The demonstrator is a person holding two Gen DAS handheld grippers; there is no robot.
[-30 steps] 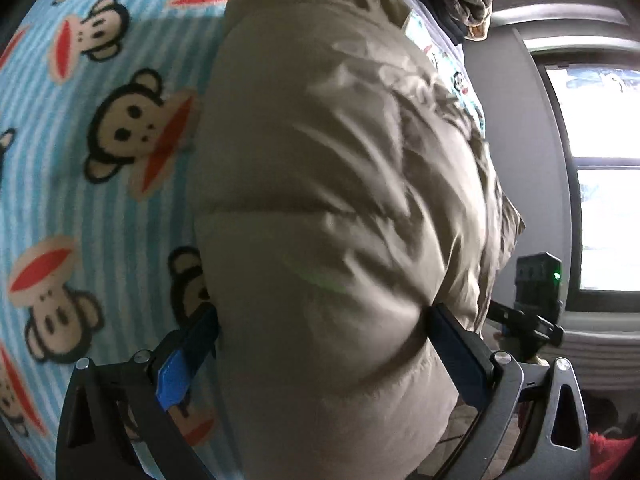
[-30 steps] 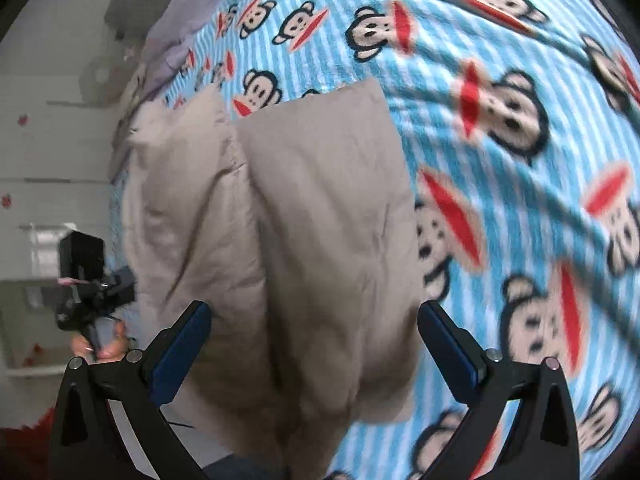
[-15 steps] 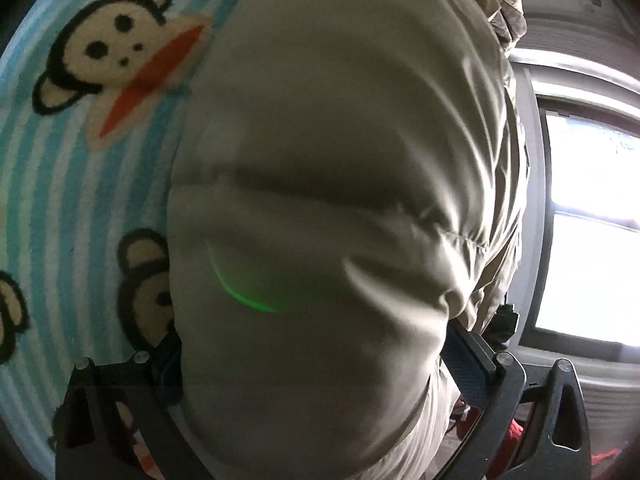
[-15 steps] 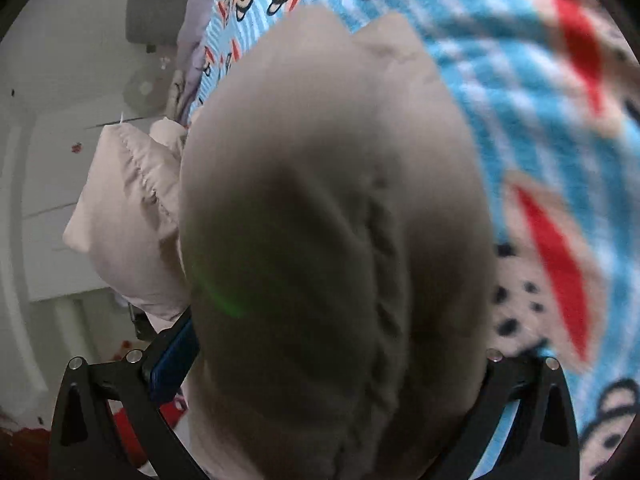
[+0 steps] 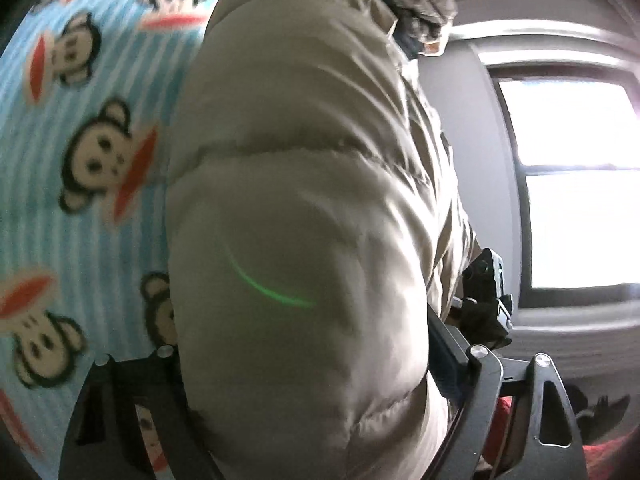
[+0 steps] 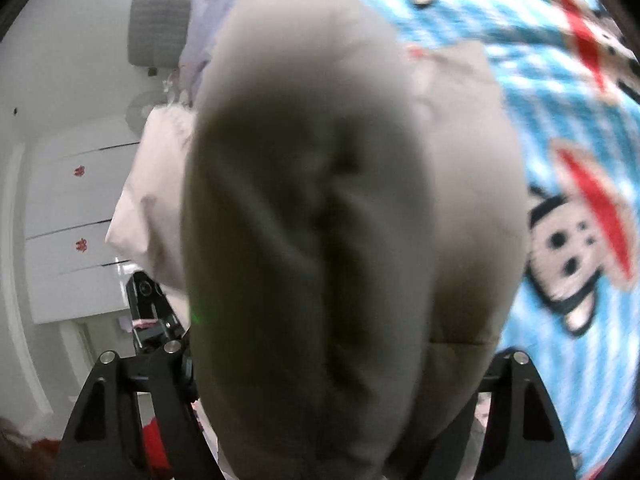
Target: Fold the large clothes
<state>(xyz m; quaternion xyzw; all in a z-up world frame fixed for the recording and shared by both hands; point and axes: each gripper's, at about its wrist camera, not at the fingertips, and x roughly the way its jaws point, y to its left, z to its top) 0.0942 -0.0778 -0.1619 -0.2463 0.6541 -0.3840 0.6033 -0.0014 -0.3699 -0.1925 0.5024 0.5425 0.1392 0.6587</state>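
- Left wrist view: between my left gripper [image 5: 308,364] fingers bulges the puffy beige quilted down jacket [image 5: 304,208], filling the whole gap and hiding both fingertips; my jaws have just been closing with the padding between them, and the fabric swells out over both fingers, so I read this as clenched on a thick fold.
- The jacket stretches ahead of my fingers over the blue striped fleece blanket with cartoon monkey faces [image 5: 92,152], which lies to their left; a bright window [image 5: 576,184] lies to their right.
- I judge the jacket light, soft and springy, its smooth shell likely slippery; a deep bite on a quilted seam should hold better than a pinch on the shell.
- Right wrist view: my right gripper [image 6: 332,364] has the same jacket [image 6: 340,208] bunched between its fingers, pads buried; the jaws have just been closing here too, and I read it as grasping a bulky fold.
- The blanket [image 6: 580,168] lies right of my fingers, white drawers [image 6: 80,208] to their left.
- No brand, label or readable writing shows in either view.
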